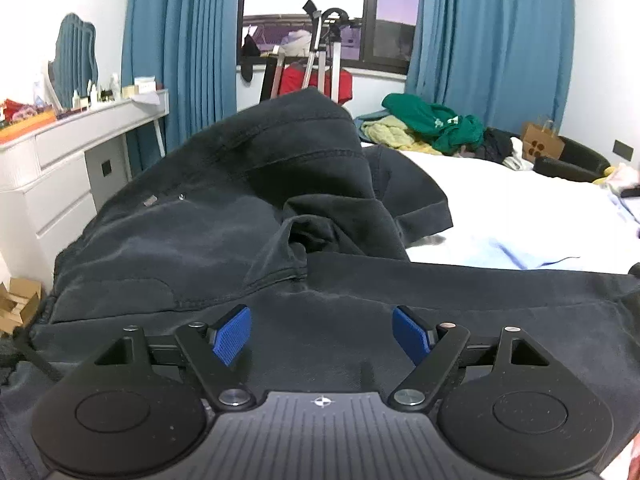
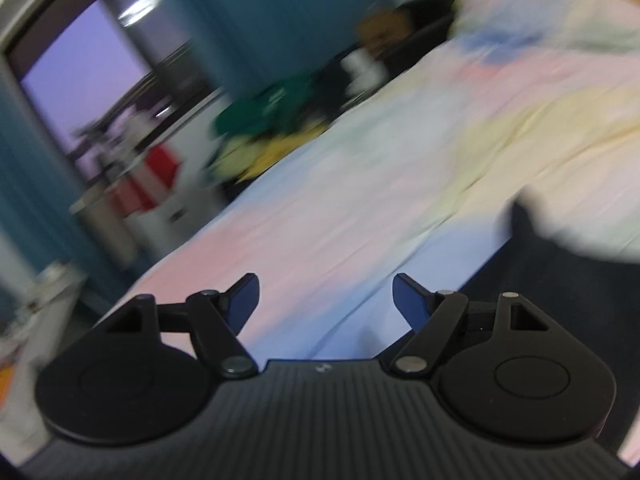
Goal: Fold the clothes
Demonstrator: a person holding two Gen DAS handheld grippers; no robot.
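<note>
Dark navy trousers (image 1: 224,208) lie bunched on the bed, a folded band of them stretching across under my left gripper (image 1: 322,330). The left gripper is open and empty, its blue pads (image 1: 232,334) just above the cloth. In the blurred right wrist view, my right gripper (image 2: 324,300) is open and empty over the pastel bed sheet (image 2: 320,208). A dark edge of the trousers (image 2: 560,300) shows at its right.
A pile of green and yellow clothes (image 1: 428,124) lies at the bed's far end, next to a brown paper bag (image 1: 542,142). A white dresser (image 1: 60,168) stands on the left. Blue curtains (image 1: 180,48) and a window are behind. A pale bundle of bedding (image 2: 560,60) is at right.
</note>
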